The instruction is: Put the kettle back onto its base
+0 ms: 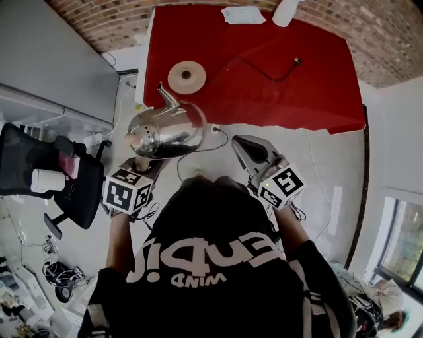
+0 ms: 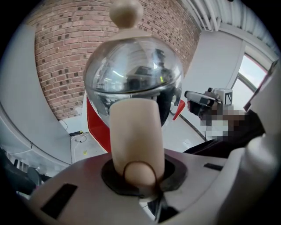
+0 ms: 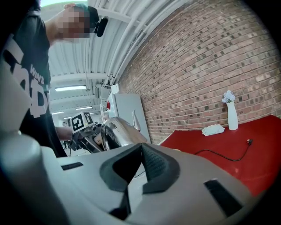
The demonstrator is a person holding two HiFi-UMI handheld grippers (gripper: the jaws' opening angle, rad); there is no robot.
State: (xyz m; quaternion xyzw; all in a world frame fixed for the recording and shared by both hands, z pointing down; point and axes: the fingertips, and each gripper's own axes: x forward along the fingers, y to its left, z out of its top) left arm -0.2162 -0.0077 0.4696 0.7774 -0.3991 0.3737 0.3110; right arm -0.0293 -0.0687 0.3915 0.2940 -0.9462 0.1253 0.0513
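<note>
We read this as office-like workspace or lab: bare brick wall (image 3: 210, 66), black office chair (image 1: 82, 191), cables (image 1: 58, 272) tangled on floor (image 1: 330, 171), strip lights (image 3: 70, 88) under ribbed ceiling (image 3: 125, 24), red-covered table (image 1: 264, 66).

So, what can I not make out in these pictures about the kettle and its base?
Kettle underside: the head view looks from above; in the left gripper view its own handle covers the lower body.
Base: its connector is too small to make out in the head view.
Vase: cut off by the head view's top edge.
</note>
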